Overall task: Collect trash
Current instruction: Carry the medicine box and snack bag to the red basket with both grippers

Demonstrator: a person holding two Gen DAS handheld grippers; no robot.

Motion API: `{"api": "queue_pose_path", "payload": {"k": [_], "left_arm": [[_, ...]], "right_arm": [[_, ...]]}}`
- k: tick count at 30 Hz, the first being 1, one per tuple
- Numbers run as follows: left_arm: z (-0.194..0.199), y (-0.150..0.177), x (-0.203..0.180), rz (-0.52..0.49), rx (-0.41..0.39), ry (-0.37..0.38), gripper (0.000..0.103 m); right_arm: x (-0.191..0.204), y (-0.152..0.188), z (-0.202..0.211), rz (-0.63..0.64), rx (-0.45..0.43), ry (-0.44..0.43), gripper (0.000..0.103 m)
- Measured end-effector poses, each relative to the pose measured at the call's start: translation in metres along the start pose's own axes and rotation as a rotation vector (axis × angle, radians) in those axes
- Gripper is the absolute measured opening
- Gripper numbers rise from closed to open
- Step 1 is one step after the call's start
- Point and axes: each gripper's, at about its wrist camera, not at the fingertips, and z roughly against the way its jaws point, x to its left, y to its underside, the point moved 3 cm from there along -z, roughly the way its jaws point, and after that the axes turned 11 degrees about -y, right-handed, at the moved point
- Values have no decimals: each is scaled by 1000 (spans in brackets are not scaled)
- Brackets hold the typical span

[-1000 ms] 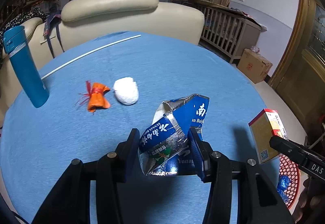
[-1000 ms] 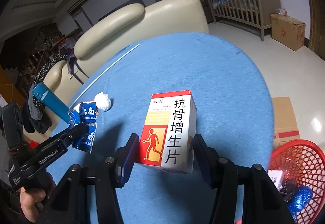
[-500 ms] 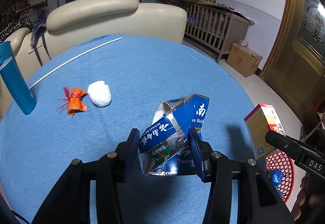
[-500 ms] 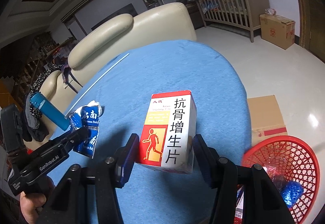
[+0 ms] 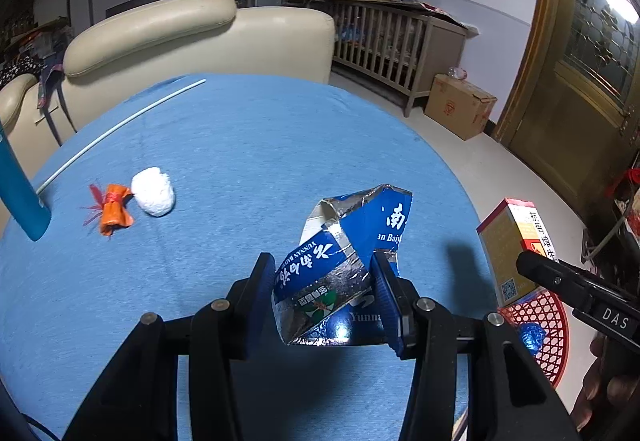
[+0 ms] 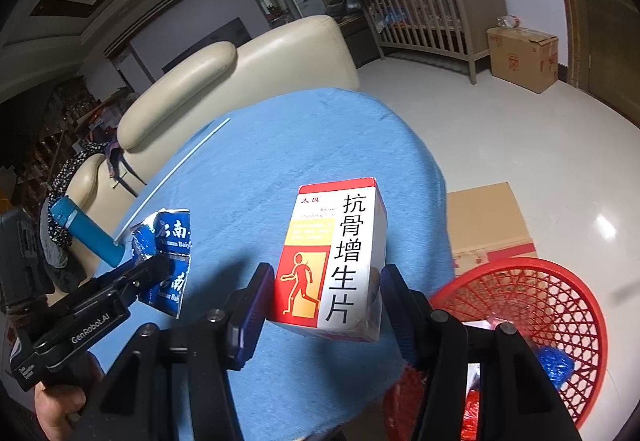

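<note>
My left gripper (image 5: 326, 291) is shut on a crumpled blue and silver carton (image 5: 340, 265), held above the blue table (image 5: 240, 145). The same carton (image 6: 166, 253) shows at the left of the right wrist view. My right gripper (image 6: 324, 299) is shut on a red, white and yellow medicine box (image 6: 334, 257), which hangs over the table's right edge; the box (image 5: 514, 245) also appears at the right of the left wrist view. A red mesh basket (image 6: 540, 305) stands on the floor below right, with trash inside. An orange wrapper (image 5: 112, 207) and a white paper ball (image 5: 154, 191) lie on the table.
A teal bottle (image 5: 20, 197) stands at the table's left edge, near a thin white rod (image 5: 120, 127). A cream sofa (image 5: 180, 37) lies behind the table. A flat cardboard sheet (image 6: 488, 221) rests on the floor by the basket, and a cardboard box (image 6: 522, 57) sits by a wooden crib.
Both grippers have shifted right toward the table's edge with their loads. The basket now shows more fully in the right wrist view; the wrapper, paper ball and bottle slid left.
</note>
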Motion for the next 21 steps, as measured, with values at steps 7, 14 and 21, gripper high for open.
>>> {"api": "queue_pose_path", "payload": {"k": [7, 14, 21], "left_arm": [[0, 3, -18, -24, 9, 22, 50], [1, 5, -35, -54, 9, 45, 50], [3, 8, -53, -82, 8, 69, 50]], "right_arm": [[-17, 3, 14, -25, -16, 31, 58], [-34, 9, 28, -46, -23, 62, 58], [-48, 13, 46, -66, -40, 92, 58]]}}
